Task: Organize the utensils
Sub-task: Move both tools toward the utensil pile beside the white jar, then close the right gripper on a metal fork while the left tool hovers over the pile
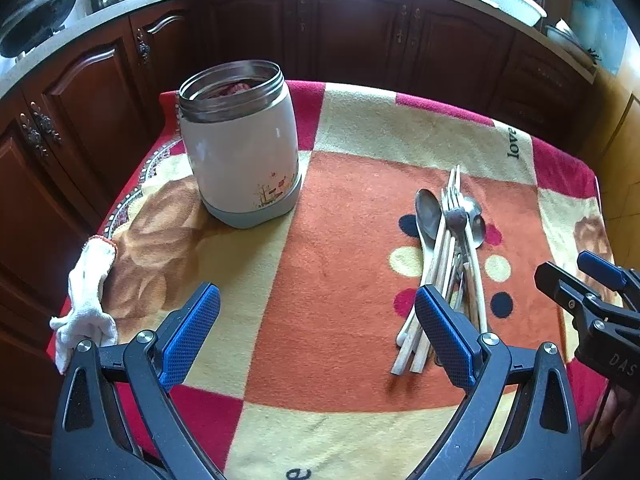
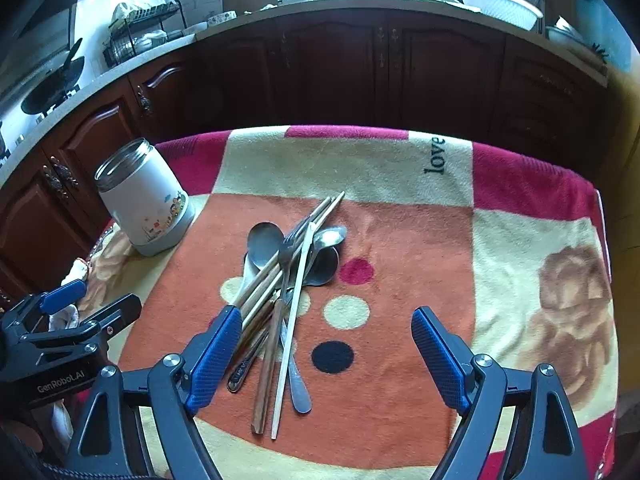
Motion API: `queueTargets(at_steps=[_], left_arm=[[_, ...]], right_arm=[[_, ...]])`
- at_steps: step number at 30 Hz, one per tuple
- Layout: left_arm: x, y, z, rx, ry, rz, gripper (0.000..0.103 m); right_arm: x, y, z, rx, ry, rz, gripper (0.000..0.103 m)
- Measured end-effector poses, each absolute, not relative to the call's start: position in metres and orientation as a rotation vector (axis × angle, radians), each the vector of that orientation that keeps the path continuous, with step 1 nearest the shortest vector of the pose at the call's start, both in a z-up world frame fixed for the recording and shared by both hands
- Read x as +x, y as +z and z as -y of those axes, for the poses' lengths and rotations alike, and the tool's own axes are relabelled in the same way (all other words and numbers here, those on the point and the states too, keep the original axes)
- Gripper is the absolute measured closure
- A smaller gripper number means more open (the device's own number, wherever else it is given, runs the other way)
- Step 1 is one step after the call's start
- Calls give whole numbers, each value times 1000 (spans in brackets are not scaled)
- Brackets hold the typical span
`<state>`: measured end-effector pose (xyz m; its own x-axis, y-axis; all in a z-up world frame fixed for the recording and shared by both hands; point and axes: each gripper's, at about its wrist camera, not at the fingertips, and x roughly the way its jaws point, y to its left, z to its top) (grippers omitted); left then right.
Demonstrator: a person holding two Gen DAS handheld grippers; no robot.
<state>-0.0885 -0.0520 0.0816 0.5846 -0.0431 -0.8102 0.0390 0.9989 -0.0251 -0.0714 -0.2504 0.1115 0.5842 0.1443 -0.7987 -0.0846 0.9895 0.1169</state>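
Bare blanket (image 1: 340, 280) between canister (image 1: 240, 148) and utensil pile (image 1: 448, 264): passable. Obstacles: canister upright far-left; white cloth (image 1: 86, 300) at left edge; pile centre-right.

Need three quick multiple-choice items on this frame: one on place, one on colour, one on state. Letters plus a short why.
1. Where does the jar stand relative to the utensil pile?
A. left of it
B. right of it
C. on top of it

2. What colour are the pads of the right claw?
A. red
B. blue
C. green

3. The jar is
A. lidded
B. tipped over
C. upright with no lid

Key: 1 A, the jar sits left of the pile in both views. 2 B, blue pads show on both fingers. 3 C, its open steel rim faces up.
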Motion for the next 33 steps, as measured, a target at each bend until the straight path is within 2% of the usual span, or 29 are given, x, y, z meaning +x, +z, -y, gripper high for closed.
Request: queueTargets(at_steps=[5, 10, 33], left_arm=[[-84, 76, 44, -37, -36, -963, 4], [-78, 72, 39, -48, -28, -975, 4], [-45, 49, 40, -55, -52, -1042, 4]], right_arm=[[-65, 105, 246, 50, 153, -948, 42], [-51, 96, 243, 62, 195, -963, 62], [28, 52, 218, 103, 388, -1058, 90]])
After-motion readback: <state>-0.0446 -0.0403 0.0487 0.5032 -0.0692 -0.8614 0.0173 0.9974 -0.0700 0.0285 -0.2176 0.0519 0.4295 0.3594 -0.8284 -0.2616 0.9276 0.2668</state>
